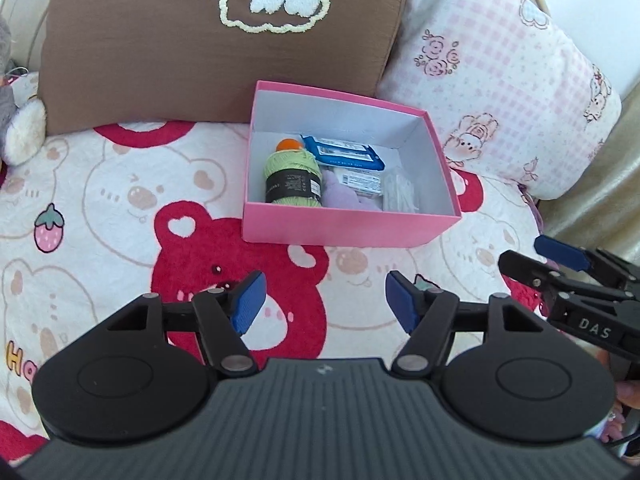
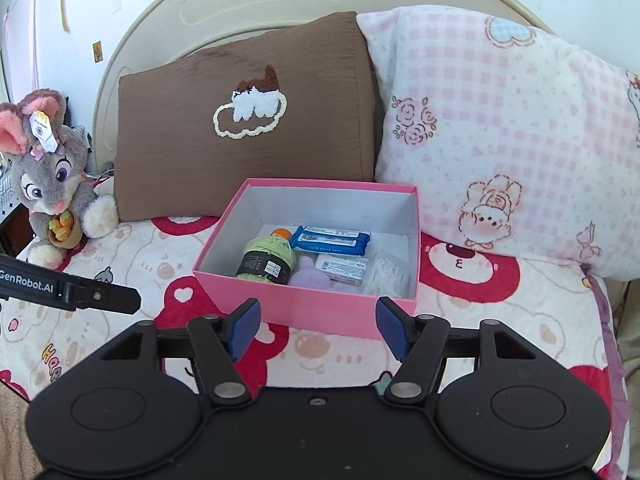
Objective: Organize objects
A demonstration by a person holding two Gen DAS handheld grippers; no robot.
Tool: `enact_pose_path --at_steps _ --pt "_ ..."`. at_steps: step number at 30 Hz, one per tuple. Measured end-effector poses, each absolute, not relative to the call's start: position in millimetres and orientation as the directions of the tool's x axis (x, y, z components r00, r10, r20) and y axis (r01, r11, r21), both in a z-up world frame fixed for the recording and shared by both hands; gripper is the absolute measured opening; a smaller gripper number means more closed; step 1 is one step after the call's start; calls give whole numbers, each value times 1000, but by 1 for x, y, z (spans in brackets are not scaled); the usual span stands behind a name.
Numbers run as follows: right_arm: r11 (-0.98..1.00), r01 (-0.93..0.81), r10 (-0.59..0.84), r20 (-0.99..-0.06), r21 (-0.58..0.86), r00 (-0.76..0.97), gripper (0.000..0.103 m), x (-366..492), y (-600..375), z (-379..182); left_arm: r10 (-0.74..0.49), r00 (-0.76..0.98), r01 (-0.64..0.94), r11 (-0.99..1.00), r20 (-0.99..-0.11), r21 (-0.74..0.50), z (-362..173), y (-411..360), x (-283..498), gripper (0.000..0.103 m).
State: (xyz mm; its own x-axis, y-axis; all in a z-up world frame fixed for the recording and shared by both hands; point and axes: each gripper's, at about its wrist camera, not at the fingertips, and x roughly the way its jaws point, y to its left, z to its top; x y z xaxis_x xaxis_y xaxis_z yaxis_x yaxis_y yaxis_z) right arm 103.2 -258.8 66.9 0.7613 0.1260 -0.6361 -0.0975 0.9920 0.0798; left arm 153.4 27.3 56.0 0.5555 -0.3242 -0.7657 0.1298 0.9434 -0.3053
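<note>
- Open pink cardboard box with white interior (image 2: 312, 312) sits on the bear-print bedspread (image 2: 480, 336), centre of bed, just in front of the pillows.
- Inside the box: green yarn ball with black label (image 2: 266, 260) at 9 o'clock, small orange ball (image 2: 281, 233) touching it at the far side, blue wipes pack (image 2: 330, 239) at 12 o'clock, white labelled packet (image 2: 342, 268) mid-box, lilac soft item (image 2: 310, 274) at 6 o'clock, clear bag of white bits (image 2: 386, 274) at 3 o'clock.
- Right gripper (image 2: 318, 330): blue-padded jaws spread wide, holding nothing, just short of the box's near wall.
- Left gripper (image 1: 324, 306): jaws wide apart too, empty, over the bedspread near the box's front.
- Brown pillow with embroidered cloud (image 2: 248, 120) behind the box at 11 o'clock; pink checked pillow (image 2: 500, 128) at 1 o'clock.
- Grey plush rabbit (image 2: 52, 184) at 9 o'clock, well apart from the box.
</note>
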Motion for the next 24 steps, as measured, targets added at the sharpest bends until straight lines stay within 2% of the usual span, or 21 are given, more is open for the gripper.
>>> enact_pose_path --at_steps 9,13,16,17,22,24 --pt "992 -57 117 -641 114 758 73 105 -265 40 -274 567 116 960 -777 -253 34 20 147 67" --pt "991 -54 121 -635 124 763 77 104 -265 37 -258 558 125 966 -789 -227 23 15 147 75" --pt "990 -53 124 -627 131 769 91 103 -266 35 -255 546 110 966 -798 -233 14 16 149 79" --pt "990 -54 127 -626 134 769 93 103 -266 34 -249 547 104 967 -799 -231 12 15 149 83" --pt "993 -24 95 -641 118 762 96 104 -266 30 -233 561 103 972 -794 -212 5 13 149 98" --pt "993 -10 87 -649 121 756 96 104 -266 28 -230 567 107 973 -791 -206 3 11 149 100"
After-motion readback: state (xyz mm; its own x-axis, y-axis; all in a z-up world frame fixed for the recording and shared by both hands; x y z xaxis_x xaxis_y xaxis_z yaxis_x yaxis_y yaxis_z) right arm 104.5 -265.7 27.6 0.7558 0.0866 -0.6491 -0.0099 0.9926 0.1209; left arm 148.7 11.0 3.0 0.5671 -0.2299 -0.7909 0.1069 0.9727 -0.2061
